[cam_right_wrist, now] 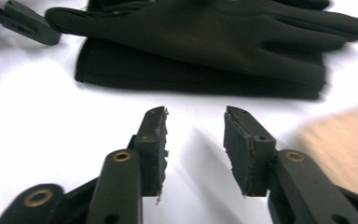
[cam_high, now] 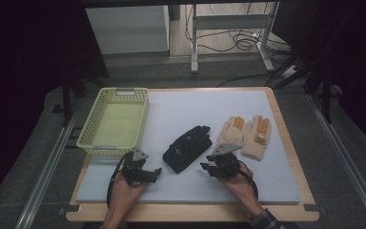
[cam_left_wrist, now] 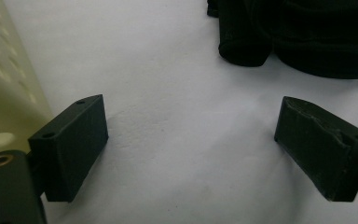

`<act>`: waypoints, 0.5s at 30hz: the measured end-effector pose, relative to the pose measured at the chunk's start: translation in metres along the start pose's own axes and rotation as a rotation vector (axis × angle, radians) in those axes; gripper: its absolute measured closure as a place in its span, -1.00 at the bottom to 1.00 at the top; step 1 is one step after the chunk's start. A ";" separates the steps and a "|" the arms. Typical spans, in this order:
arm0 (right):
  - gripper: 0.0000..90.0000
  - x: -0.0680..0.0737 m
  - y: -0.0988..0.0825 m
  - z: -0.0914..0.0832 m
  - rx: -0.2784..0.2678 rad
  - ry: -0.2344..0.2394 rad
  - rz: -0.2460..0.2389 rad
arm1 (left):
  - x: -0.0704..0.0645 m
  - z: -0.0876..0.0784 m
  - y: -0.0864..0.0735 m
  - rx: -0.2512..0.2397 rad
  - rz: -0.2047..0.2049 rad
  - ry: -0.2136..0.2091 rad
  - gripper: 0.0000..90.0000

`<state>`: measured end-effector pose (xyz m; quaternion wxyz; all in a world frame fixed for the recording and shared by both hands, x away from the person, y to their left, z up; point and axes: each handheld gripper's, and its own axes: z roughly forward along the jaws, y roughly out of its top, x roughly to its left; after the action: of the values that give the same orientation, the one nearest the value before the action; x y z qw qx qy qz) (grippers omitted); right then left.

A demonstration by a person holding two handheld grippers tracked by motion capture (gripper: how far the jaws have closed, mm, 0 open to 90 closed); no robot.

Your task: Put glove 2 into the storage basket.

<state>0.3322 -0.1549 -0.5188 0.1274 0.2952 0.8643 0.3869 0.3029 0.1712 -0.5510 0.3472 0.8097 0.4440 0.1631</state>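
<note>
A wooden-edged tabletop (cam_high: 286, 143) covered by a pale grey-white mat (cam_high: 181, 114) is seen from above. At the mat's far left corner a pale yellow perforated plastic basket (cam_high: 114, 121) is placed. A pair of cream knitted gloves with orange fingertips (cam_high: 245, 136) is laid flat, side by side, toward the right edge of the mat. A pair of black fabric gloves (cam_high: 188, 148), stacked one on the other, is laid near the middle of the mat with the fingers pointing away from the person; it lies between the two hands and slightly beyond them.

The left tongs (cam_high: 155, 174) are held low over the mat, just in front of the basket and beside the black gloves' cuff end; they are spread wide, with only bare mat between them. The right tongs (cam_high: 207, 168) are held just to the right of the black gloves, near the cream pair; they are partly spread, nothing is pinched, and the black gloves are seen just ahead of their tips without being touched.
</note>
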 end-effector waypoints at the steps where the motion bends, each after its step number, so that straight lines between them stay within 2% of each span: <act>1: 0.24 -0.003 -0.002 -0.004 -0.002 -0.006 0.005 | 0.000 0.000 0.000 0.001 -0.002 -0.001 -0.78; 6: 0.09 -0.015 -0.016 -0.022 0.001 -0.041 0.025 | 0.001 0.000 0.000 0.003 -0.002 -0.002 -0.78; 15: -0.17 -0.033 -0.043 -0.038 0.029 -0.120 0.049 | 0.001 0.000 0.000 -0.002 -0.006 -0.005 -0.79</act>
<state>0.3232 -0.2204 -0.5257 0.1653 0.3405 0.8531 0.3591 0.3035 0.1719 -0.5513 0.3495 0.8086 0.4453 0.1603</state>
